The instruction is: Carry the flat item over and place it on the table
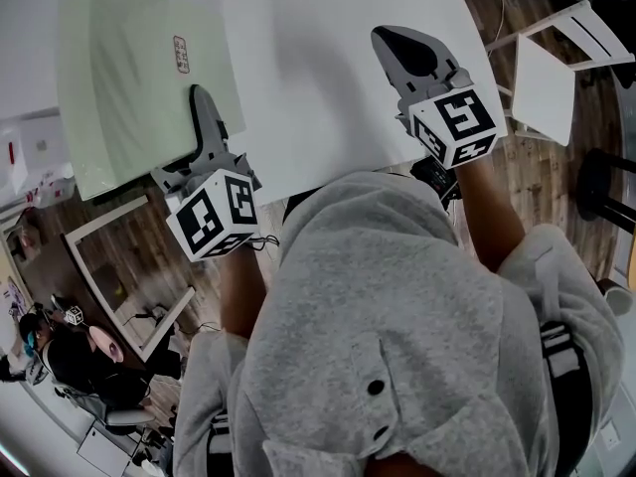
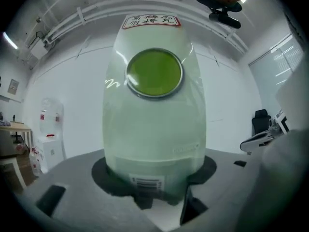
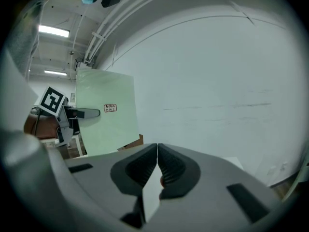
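I hold two flat boards above the floor. A pale green board (image 1: 129, 87) with a small red-printed label (image 1: 181, 55) is at the left in the head view. My left gripper (image 1: 204, 105) is shut on its near edge. In the left gripper view that board (image 2: 154, 129) rises between the dark pads (image 2: 108, 175) and fills the middle. A large white board (image 1: 328, 78) is at the centre, and my right gripper (image 1: 405, 46) is shut on its near edge. In the right gripper view its thin edge (image 3: 150, 192) is pinched between the pads (image 3: 174, 168). The green board (image 3: 104, 112) shows at the left there.
Wooden floor lies below. A white folding chair (image 1: 556, 63) and a black stool (image 1: 606, 182) stand at the right. A white frame (image 1: 119, 266) and a seated person (image 1: 70, 356) are at the lower left. A water dispenser (image 2: 48, 134) stands by the wall.
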Demonstrator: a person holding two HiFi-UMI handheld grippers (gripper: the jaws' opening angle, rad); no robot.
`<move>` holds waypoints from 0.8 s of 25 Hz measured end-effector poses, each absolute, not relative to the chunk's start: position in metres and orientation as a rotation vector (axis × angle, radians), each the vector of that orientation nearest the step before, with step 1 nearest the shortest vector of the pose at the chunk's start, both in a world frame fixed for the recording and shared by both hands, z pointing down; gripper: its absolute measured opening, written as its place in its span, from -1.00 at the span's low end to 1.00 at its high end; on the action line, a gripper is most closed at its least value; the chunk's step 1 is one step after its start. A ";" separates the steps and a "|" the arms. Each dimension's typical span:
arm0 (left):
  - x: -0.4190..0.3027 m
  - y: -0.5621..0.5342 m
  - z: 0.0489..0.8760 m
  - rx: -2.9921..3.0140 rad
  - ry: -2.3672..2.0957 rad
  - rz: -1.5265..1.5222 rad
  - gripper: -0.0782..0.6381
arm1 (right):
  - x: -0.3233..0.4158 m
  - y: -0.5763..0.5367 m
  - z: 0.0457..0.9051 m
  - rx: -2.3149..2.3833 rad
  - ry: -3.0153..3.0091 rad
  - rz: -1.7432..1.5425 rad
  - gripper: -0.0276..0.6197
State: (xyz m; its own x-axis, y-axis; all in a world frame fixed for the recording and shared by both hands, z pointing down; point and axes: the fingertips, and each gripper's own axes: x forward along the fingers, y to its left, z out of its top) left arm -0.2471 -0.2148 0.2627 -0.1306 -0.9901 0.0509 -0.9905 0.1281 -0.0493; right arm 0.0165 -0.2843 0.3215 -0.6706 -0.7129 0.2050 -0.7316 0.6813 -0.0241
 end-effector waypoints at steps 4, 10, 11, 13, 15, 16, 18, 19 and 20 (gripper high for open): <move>-0.252 -0.232 0.266 2.081 -2.341 0.119 -0.02 | 0.015 -0.291 0.328 1.190 -2.691 0.172 -0.83; -0.261 -0.253 0.273 2.082 -2.329 0.124 -0.02 | 0.009 -0.302 0.339 1.198 -2.672 0.206 -0.83; -0.263 -0.257 0.274 2.082 -2.331 0.130 -0.02 | 0.007 -0.304 0.341 1.196 -2.670 0.215 -0.83; -0.271 -0.264 0.275 2.073 -2.339 0.134 -0.02 | 0.001 -0.308 0.345 1.184 -2.667 0.225 -0.83; -0.279 -0.270 0.278 2.057 -2.344 0.132 -0.02 | -0.005 -0.312 0.349 1.170 -2.663 0.233 -0.83; -0.283 -0.273 0.280 2.051 -2.345 0.132 -0.02 | -0.008 -0.313 0.351 1.165 -2.660 0.238 -0.83; -0.291 -0.280 0.283 2.040 -2.348 0.134 -0.02 | -0.013 -0.314 0.355 1.158 -2.651 0.247 -0.83; -0.295 -0.283 0.284 2.035 -2.349 0.133 -0.02 | -0.015 -0.315 0.358 1.155 -2.644 0.250 -0.83; -0.299 -0.285 0.285 2.029 -2.351 0.131 -0.02 | -0.017 -0.315 0.360 1.151 -2.637 0.252 -0.83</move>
State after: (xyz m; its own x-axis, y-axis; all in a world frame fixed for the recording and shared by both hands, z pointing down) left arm -0.2989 -0.2851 0.2850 -0.1471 -0.9859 0.0802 -0.9887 0.1441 -0.0423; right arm -0.0173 -0.3152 0.3602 -0.6556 -0.6943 0.2969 -0.7380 0.6724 -0.0574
